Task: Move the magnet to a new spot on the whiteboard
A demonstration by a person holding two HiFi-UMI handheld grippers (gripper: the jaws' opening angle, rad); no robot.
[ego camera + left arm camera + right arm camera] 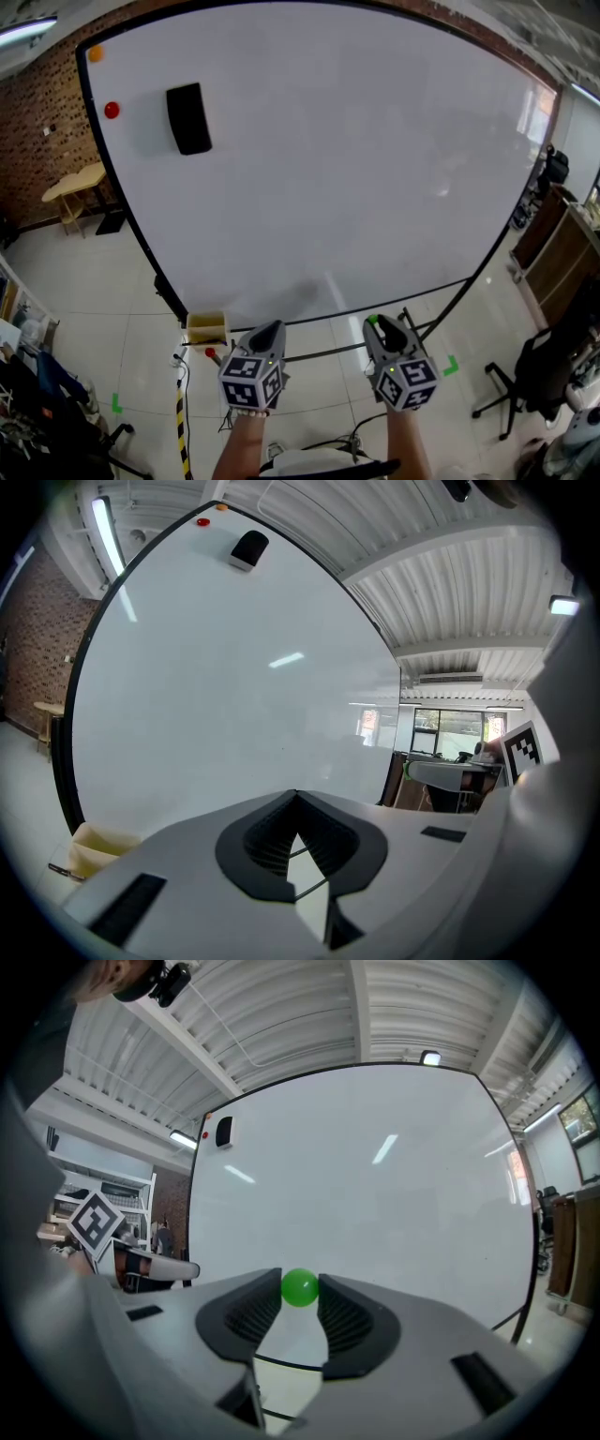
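A small green ball magnet (300, 1288) sits pinched between the tips of my right gripper (300, 1290), held in front of the lower part of the big whiteboard (328, 169) and not touching it. In the head view the right gripper (373, 323) shows a speck of green at its tip. Beside it, my left gripper (271, 329) has its tips together with nothing between them, as the left gripper view (296, 797) confirms. A red magnet (112, 110), an orange magnet (95, 54) and a black eraser (188, 118) stick to the board's top left corner.
A pale yellow box (207, 328) stands at the board's lower left foot, near a red knob (211, 354) and a yellow-black striped pole (180, 422). A wooden table (75, 187) stands at far left, a wooden cabinet (553, 253) and an office chair (534, 375) at right.
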